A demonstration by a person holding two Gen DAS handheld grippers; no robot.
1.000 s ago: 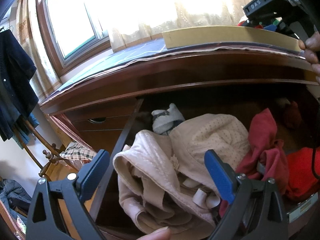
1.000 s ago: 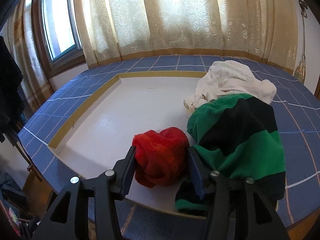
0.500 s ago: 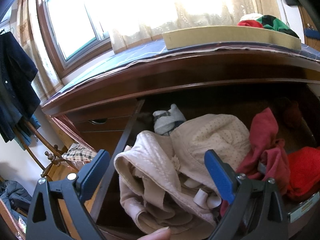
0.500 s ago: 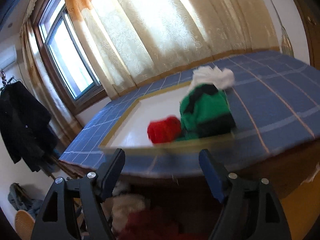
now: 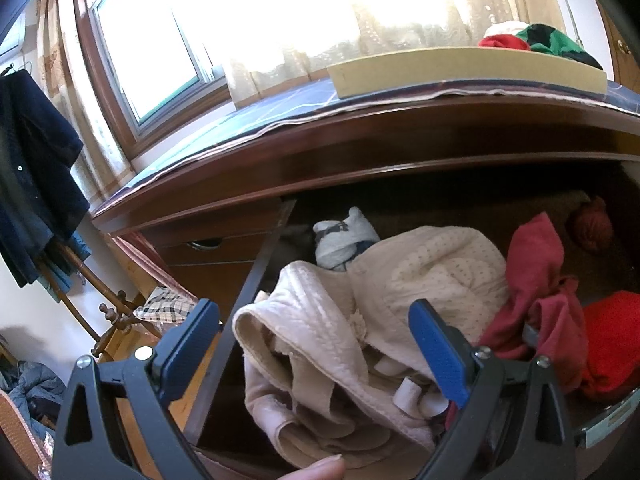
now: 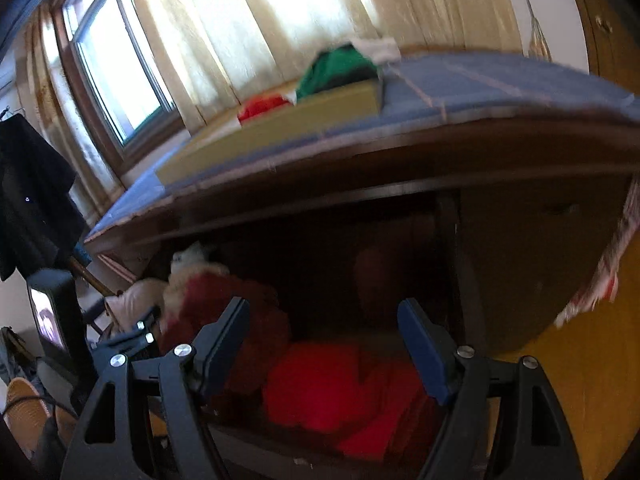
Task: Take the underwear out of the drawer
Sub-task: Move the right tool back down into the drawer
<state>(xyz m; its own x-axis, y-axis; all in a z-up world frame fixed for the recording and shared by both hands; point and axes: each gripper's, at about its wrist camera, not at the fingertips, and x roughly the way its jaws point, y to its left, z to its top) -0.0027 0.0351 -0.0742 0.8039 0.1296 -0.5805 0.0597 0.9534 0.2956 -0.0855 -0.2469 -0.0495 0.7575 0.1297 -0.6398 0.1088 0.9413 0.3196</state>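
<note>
The open wooden drawer [image 5: 256,276] holds a heap of underwear. In the left wrist view, pale pink and cream pieces [image 5: 340,320] lie at the left, dark red ones [image 5: 540,280] and a bright red one [image 5: 616,332] at the right. My left gripper [image 5: 316,344] is open and empty, just above the cream pile. My right gripper [image 6: 324,340] is open and empty, in front of the drawer above the bright red underwear [image 6: 320,384]. A red, a green-black and a white piece [image 5: 536,40] lie in the tray [image 5: 460,68] on the dresser top.
The dresser top [image 6: 460,80] has a blue tiled cover and overhangs the drawer. A closed drawer [image 5: 208,248] is at the left. Dark clothes [image 5: 32,184] hang on a rack at the far left. Curtains and a window [image 5: 160,48] are behind.
My right gripper let go of the red underwear in the tray, opened, and dropped from the dresser top to the front of the open drawer. The left gripper has stayed still.
</note>
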